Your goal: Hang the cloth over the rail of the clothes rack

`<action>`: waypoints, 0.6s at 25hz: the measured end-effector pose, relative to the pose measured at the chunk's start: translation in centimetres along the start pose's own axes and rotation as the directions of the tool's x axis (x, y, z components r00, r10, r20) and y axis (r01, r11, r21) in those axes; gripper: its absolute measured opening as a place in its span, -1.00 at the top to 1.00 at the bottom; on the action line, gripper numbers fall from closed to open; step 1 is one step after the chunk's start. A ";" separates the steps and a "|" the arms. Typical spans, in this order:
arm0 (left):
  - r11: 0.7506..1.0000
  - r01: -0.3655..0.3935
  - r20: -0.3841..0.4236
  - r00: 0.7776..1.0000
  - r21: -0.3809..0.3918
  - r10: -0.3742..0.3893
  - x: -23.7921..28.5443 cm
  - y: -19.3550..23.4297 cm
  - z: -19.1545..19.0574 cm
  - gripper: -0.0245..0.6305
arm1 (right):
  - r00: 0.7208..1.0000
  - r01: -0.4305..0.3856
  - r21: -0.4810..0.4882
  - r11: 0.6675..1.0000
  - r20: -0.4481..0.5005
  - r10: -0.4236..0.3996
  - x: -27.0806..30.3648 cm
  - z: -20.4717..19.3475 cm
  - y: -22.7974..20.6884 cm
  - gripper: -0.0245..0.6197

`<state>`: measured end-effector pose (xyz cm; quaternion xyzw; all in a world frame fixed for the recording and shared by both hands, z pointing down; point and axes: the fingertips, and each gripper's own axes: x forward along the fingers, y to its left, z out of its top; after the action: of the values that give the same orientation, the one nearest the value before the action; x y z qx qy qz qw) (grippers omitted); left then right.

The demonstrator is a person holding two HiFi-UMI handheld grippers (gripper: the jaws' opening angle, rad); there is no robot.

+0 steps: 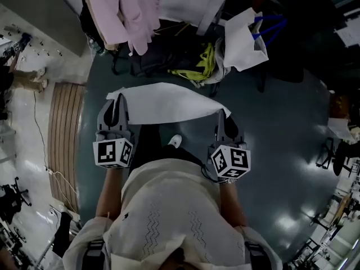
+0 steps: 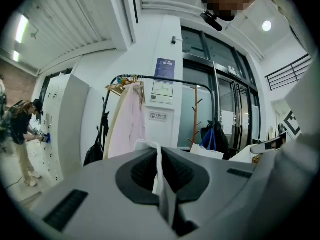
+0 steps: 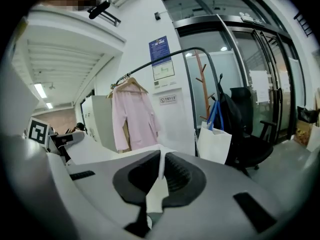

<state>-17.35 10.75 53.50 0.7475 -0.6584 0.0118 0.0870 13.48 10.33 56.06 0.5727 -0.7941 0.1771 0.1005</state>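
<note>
A white cloth (image 1: 163, 103) hangs stretched between my two grippers, held out in front of the person's body. My left gripper (image 1: 116, 103) is shut on its left corner, a thin fold of cloth (image 2: 159, 171) pinched between the jaws. My right gripper (image 1: 223, 116) is shut on the right corner, with cloth (image 3: 159, 186) squeezed between its pads. The clothes rack's dark curved rail (image 3: 170, 59) stands ahead, with a pink shirt (image 3: 131, 115) on a hanger. In the head view the rack's garments (image 1: 126, 10) lie at the top edge, beyond the cloth.
A white bag with blue handles (image 1: 244, 38) and a dark office chair (image 3: 247, 134) stand right of the rack. A wooden coat stand (image 3: 202, 86) is behind the rail. Dark bags and a yellow item (image 1: 194, 66) lie under the rack. A person (image 2: 22, 134) stands far left.
</note>
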 end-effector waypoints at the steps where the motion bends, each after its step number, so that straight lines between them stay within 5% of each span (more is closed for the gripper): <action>1: 1.000 0.021 0.003 1.000 -0.006 -0.021 1.7 0.2 0.2 0.87 | 1.000 0.027 0.001 1.000 0.006 -0.027 0.7 0.5 -0.5 0.86; 10: 0.960 0.278 0.026 0.960 0.024 -0.279 18.7 0.7 3.5 0.87 | 0.967 0.229 0.084 0.970 0.094 -0.237 10.0 8.0 -3.6 0.85; 15: 0.937 0.349 0.015 0.937 0.033 -0.349 25.3 2.9 5.0 0.87 | 0.946 0.297 0.128 0.946 0.099 -0.310 14.2 10.2 -3.9 0.85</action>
<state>-17.38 -15.16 52.27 0.8538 -0.5160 -0.0017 0.0696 13.06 -7.21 52.52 0.7023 -0.6899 0.1691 0.0475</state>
